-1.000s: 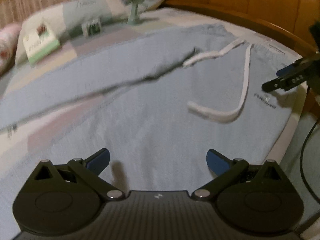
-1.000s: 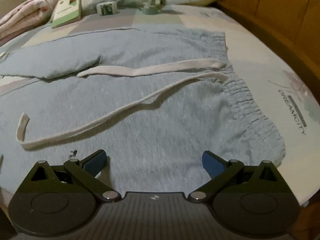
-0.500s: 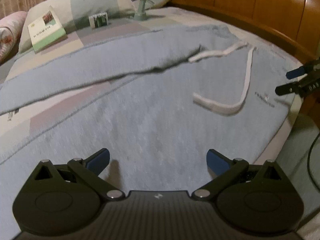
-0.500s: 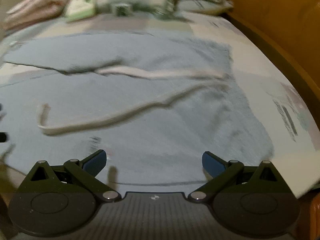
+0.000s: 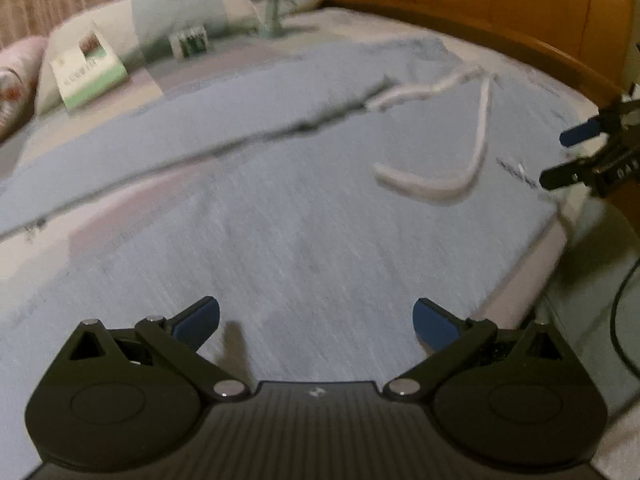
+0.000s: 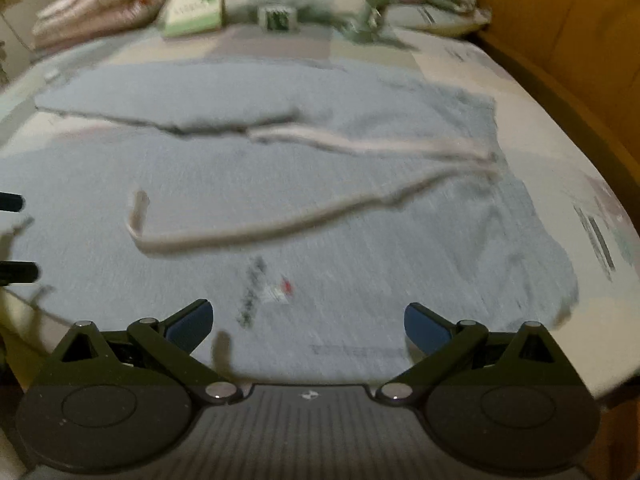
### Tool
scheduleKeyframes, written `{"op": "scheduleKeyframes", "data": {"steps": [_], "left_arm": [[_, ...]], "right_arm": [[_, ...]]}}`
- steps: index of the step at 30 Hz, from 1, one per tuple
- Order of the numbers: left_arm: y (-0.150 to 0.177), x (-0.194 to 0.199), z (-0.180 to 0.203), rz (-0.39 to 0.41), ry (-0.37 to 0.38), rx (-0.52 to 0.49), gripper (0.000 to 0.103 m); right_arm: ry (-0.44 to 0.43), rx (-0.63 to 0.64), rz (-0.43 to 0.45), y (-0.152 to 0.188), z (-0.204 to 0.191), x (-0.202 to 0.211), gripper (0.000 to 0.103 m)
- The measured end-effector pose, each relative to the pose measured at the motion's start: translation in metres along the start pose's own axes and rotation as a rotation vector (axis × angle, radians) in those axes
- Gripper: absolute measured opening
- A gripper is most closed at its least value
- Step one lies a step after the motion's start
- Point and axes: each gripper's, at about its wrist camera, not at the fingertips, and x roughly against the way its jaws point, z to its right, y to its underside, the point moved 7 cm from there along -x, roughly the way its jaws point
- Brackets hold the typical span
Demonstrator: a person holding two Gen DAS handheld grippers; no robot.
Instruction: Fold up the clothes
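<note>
Both hand-held grippers are spread wide and hold nothing. Compared with one second ago, each has pulled back toward the near edge of the bed — the trousers now fill more of each view, and motion blur indicates movement in progress.

Left hand-held gripper (image 5: 316, 318): fingers apart, directly above the near leg of the grey-blue sweatpants (image 5: 304, 232). Fabric lies flat just ahead of the fingertips.

Right hand-held gripper (image 6: 308, 322): fingers apart, above the hip area of the sweatpants (image 6: 320, 184). A printed logo (image 6: 262, 288) sits just ahead, between the fingertips; one second ago it was not in this view. The near edge of the fabric, then hidden below the fingers, now shows close to the body of the tool.

Ahead of both grippers, the white drawstring (image 6: 256, 232) trails loose across the cloth. Beyond it, to the right, is the elastic waistband (image 6: 490, 140). Farther ahead, the second leg (image 5: 168, 136) lies spread apart from the near one, with bedsheet showing between them.

Far end of the bed (image 6: 560, 168): a green book (image 5: 86, 68), a small fan (image 5: 274, 4) and pillows (image 5: 192, 4).

Assessment: the sweatpants lie open, flat, legs apart — no fold is visible. The retreat places both grippers near the near edge of the garment, which suits a grasp there, though no contact is shown.
</note>
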Motion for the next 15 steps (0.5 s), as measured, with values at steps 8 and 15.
{"op": "scheduleKeyframes", "data": {"steps": [8,15], "left_arm": [[0.033,-0.001,-0.008,-0.039,0.017,0.046,0.102],[0.009,0.007,-0.040,-0.008,-0.079,0.056,0.102]], "right_arm": [[-0.023,0.031,-0.014,0.006,-0.022,-0.021,0.103],[-0.006,0.031,0.000,0.008,-0.024,-0.022,0.103]]}}
